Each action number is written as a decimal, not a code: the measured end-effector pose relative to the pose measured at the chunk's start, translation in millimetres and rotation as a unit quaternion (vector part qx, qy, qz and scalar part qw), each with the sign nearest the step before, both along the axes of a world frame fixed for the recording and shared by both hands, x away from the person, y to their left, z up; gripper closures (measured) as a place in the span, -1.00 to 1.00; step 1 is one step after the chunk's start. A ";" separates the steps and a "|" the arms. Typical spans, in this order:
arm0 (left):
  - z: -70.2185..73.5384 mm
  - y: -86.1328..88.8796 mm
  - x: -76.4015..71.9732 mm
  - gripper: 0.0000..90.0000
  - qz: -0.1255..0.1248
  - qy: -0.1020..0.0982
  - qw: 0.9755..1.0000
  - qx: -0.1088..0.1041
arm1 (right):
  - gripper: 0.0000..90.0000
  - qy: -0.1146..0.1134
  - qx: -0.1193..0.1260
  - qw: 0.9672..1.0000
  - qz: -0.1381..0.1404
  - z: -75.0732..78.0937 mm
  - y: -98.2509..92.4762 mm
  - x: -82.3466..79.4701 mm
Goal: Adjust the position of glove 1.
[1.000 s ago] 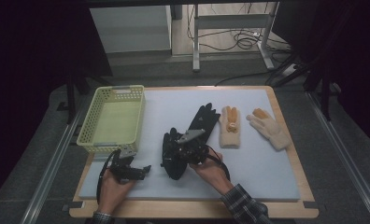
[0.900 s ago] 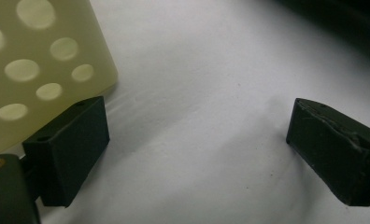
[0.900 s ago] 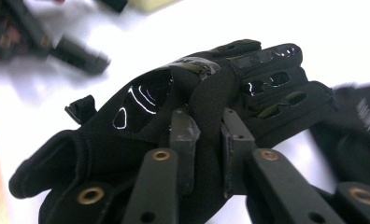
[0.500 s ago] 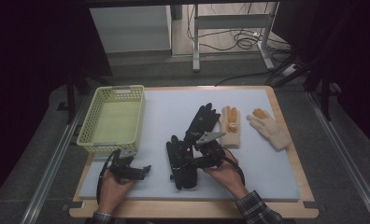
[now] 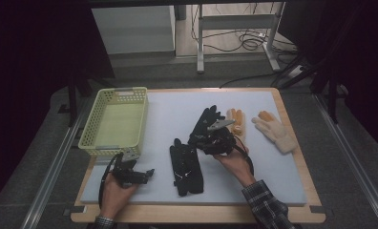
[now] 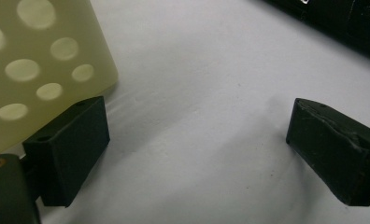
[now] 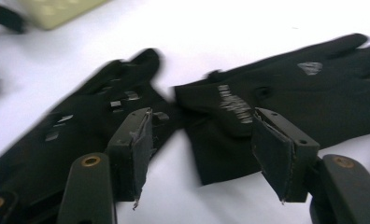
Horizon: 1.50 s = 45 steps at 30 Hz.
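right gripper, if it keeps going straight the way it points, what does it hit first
Probably the cuff of the farther black glove, which lies just ahead between the open right gripper jaws; depth is hard to judge.

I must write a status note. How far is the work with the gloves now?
Done: one black glove lies flat near the front edge. In hand: the right hand-held gripper, jaws just opened and empty, is at the second black glove. Left: two cream gloves and the yellow basket look untouched.

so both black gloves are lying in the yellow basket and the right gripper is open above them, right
Not quite. The two black gloves lie on the white mat, beside the yellow basket, as the high view shows. The right gripper is open above them.
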<state>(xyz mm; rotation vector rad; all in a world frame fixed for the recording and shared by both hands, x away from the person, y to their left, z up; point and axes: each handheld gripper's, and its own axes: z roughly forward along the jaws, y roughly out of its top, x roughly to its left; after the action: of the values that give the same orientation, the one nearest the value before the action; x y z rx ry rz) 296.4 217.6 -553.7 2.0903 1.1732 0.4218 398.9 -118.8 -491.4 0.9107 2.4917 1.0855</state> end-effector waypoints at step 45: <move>-0.1 0.0 0.0 -0.86 0.000 0.000 1.000 0.000 | 0.89 -0.046 0.003 0.999 0.019 30.7 -5.4 27.3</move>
<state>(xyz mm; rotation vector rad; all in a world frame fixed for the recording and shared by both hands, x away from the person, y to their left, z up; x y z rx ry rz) 296.4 217.6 -553.8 2.0899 1.1730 0.4218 426.2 -124.2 -460.7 0.8002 2.4406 1.1217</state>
